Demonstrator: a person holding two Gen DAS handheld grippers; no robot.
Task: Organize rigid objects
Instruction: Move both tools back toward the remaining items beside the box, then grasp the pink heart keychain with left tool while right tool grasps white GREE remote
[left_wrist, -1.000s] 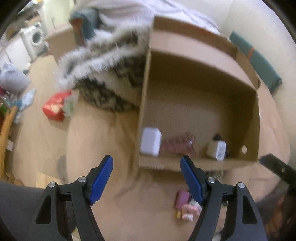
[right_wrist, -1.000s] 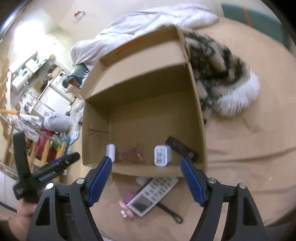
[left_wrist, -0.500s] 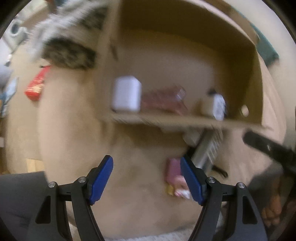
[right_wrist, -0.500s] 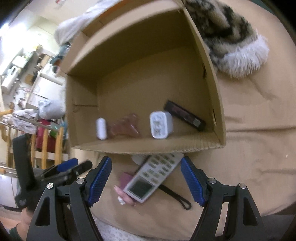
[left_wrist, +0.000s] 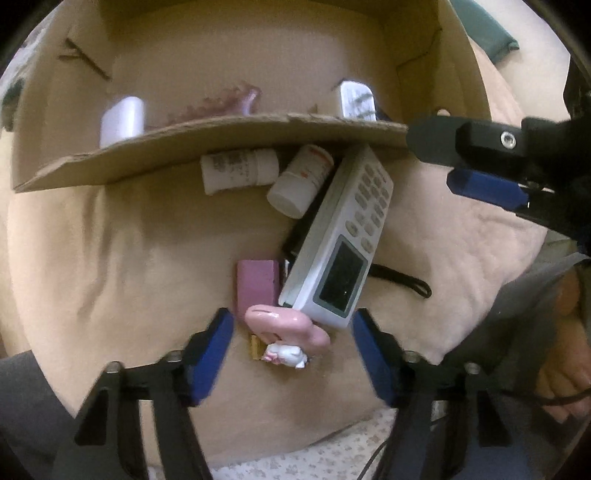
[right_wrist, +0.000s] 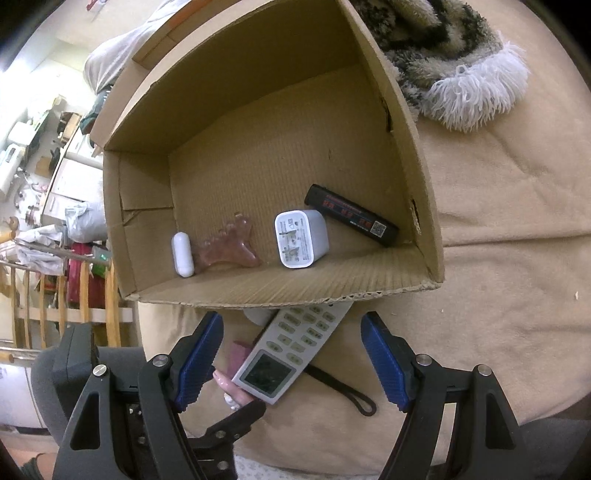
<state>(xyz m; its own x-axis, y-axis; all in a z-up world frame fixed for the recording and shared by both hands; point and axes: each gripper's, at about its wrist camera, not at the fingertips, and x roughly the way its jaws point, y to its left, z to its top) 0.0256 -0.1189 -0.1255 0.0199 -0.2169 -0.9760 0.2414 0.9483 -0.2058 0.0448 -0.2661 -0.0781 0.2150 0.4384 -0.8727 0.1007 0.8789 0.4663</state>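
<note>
My left gripper (left_wrist: 291, 350) points down at a pile in front of the cardboard box (left_wrist: 221, 147). Its jaws are closing around a glossy pink clip (left_wrist: 284, 325) and a small white figurine (left_wrist: 286, 356), and the pads are not touching them. A white remote (left_wrist: 340, 240) leans over a pink block (left_wrist: 256, 288), with two white bottles (left_wrist: 240, 170) under the box edge. My right gripper (right_wrist: 291, 362) hangs open just above the remote (right_wrist: 291, 354). Inside the box (right_wrist: 280, 291) lie a white charger (right_wrist: 301, 240), a black bar (right_wrist: 351, 216), a pink comb-like piece (right_wrist: 229, 245) and a white capsule (right_wrist: 182, 254).
Everything rests on a beige bed cover (left_wrist: 110, 258). A black strap (right_wrist: 343, 391) trails from under the remote. A furry patterned blanket (right_wrist: 461, 74) lies beyond the box. A person's grey-clad leg and bare foot (left_wrist: 561, 354) are at the right. A cluttered room lies past the bed's left edge.
The left gripper has dropped and tipped down onto the pile before the box, and its jaws have narrowed. The right gripper has sunk a little over the remote, still as wide.
</note>
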